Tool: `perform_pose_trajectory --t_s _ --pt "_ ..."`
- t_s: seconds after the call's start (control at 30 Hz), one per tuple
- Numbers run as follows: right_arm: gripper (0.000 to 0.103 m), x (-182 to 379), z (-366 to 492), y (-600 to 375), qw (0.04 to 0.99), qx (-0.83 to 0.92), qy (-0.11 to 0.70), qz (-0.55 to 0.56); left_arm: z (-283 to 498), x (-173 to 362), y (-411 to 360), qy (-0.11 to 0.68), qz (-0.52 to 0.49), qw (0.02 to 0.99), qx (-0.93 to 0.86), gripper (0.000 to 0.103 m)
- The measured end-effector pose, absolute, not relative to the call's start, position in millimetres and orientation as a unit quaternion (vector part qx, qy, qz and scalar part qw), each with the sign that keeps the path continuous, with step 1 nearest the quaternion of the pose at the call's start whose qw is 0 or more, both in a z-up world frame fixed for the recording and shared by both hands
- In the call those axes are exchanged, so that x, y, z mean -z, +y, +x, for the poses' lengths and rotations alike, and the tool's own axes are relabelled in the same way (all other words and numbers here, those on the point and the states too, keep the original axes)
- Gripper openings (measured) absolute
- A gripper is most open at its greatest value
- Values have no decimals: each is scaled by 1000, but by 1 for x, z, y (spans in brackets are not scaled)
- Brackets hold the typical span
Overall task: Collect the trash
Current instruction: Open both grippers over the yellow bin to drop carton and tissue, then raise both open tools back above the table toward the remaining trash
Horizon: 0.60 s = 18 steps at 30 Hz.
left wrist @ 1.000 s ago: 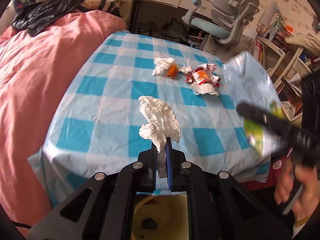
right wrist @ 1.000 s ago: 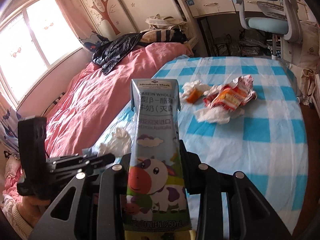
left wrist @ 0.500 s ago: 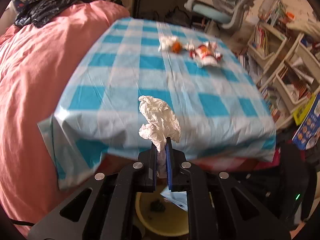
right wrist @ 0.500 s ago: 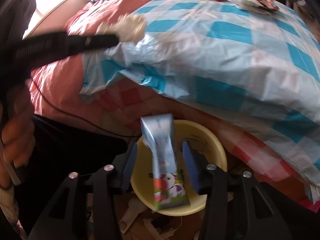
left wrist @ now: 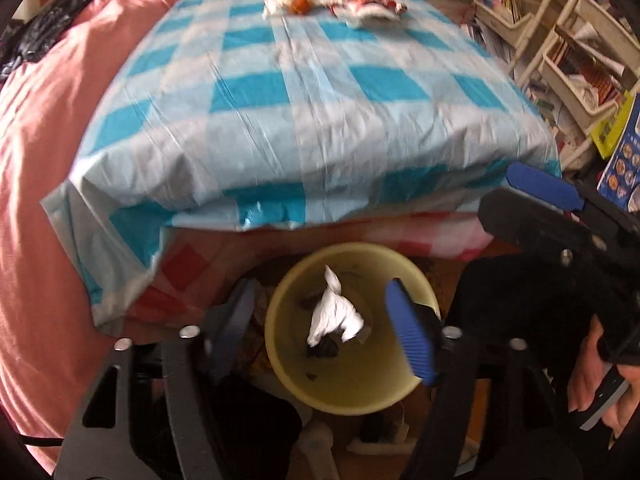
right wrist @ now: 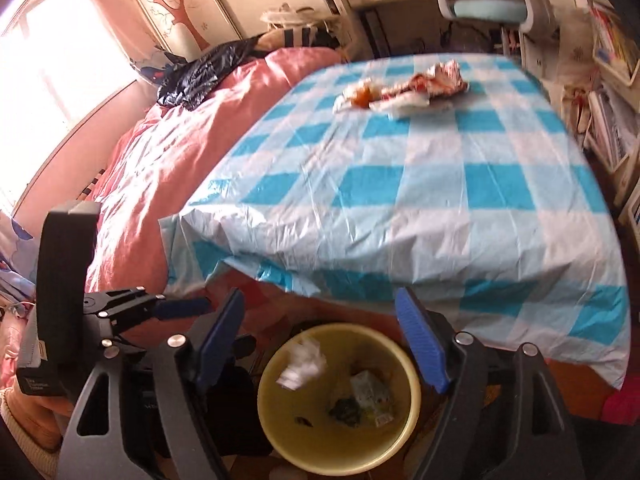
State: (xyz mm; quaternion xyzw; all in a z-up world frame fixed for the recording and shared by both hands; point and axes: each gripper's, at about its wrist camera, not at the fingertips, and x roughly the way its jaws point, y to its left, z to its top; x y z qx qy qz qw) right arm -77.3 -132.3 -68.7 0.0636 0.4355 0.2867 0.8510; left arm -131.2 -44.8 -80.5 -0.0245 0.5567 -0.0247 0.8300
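A yellow waste bin stands on the floor below the near edge of the table. My left gripper hangs over it, jaws opening, and the white crumpled tissue falls loose into the bin. My right gripper is also above the bin, jaws opening with nothing between them; the milk carton lies inside at the bottom. On the far side of the blue-checked tablecloth lie a tissue with an orange scrap and a red-and-white wrapper.
A pink duvet borders the table on the left. Shelves of books stand to the right, an office chair and desk behind. A hand holds the right gripper's handle.
Both grippers came back off the table and down over the bin. The right one let go of the milk carton, the left one let go of the tissue; both jaws spread apart.
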Motion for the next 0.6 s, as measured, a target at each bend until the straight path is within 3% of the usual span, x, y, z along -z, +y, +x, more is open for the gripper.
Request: perform_pose_trajectory --t_s 0.13,0.33,0.6 --pt "79 49 -73 -136 867 -285 405 53 -130 57 -28 503 -47 863 -17 85" --pt "93 -2 -50 -132 905 -279 319 13 -116 11 -10 412 -54 906 -77 94" --pt "95 -25 5 -122 933 -255 251 -39 -62 -25 9 369 -43 921 -115 95"
